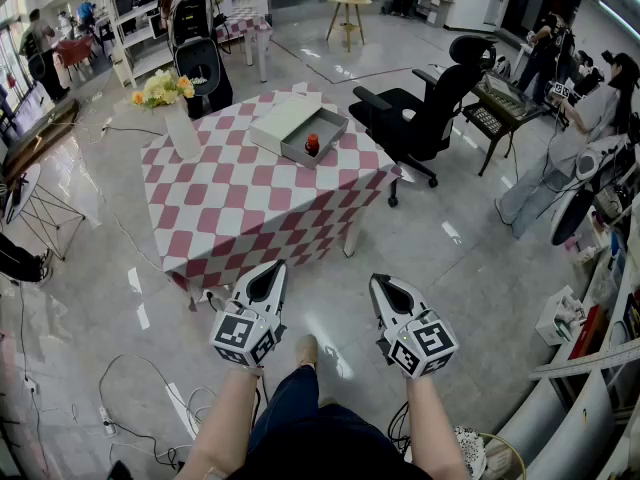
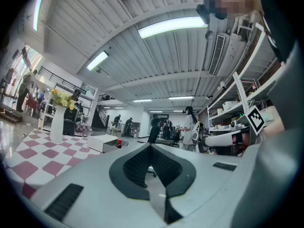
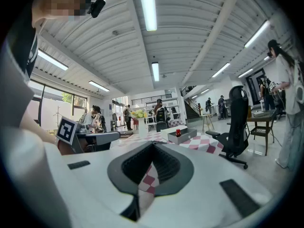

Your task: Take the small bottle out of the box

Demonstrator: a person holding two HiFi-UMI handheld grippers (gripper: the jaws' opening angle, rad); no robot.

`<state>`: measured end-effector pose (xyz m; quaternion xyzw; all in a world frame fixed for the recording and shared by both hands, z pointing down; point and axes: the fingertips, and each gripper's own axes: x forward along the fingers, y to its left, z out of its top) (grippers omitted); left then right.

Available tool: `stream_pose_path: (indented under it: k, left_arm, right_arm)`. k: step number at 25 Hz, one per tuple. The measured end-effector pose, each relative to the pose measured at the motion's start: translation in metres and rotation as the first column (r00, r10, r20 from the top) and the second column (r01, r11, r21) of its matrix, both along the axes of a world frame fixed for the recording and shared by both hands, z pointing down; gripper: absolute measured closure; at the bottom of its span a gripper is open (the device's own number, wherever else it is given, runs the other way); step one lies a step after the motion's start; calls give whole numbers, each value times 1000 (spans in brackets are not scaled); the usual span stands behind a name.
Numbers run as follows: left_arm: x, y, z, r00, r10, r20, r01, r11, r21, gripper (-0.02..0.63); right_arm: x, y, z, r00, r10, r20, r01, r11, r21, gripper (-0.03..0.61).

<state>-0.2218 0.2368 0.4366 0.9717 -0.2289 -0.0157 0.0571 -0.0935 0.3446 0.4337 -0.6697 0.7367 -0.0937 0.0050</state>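
Observation:
A small red bottle (image 1: 312, 144) stands upright in an open grey box (image 1: 296, 150) at the far side of a red-and-white checkered table (image 1: 240, 218). The box lid (image 1: 280, 120) lies beside it. Both grippers hang low in front of the table's near edge, far from the box. My left gripper (image 1: 276, 267) is shut and empty. My right gripper (image 1: 379, 281) is shut and empty too. In the left gripper view the bottle (image 2: 118, 144) and box (image 2: 101, 142) sit far off beyond the jaws. The right gripper view shows the bottle (image 3: 178, 133) in the box (image 3: 185, 136).
A white vase of flowers (image 1: 182, 126) stands at the table's far left corner. A black office chair (image 1: 432, 106) is to the right of the table. Cables (image 1: 150, 388) trail on the floor at left. People stand at the right by a keyboard stand (image 1: 500, 108).

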Motion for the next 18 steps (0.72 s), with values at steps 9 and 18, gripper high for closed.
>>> stream_pose_path:
  k: [9, 18]
  left_arm:
    - [36, -60, 0, 1000, -15, -10, 15, 1000, -17, 614]
    - [71, -119, 4, 1000, -12, -5, 12, 999, -35, 614]
  right_arm:
    - [31, -62, 1, 1000, -29, -11, 29, 1000, -10, 577]
    - [62, -128, 0, 999, -42, -7, 42, 999, -18, 577]
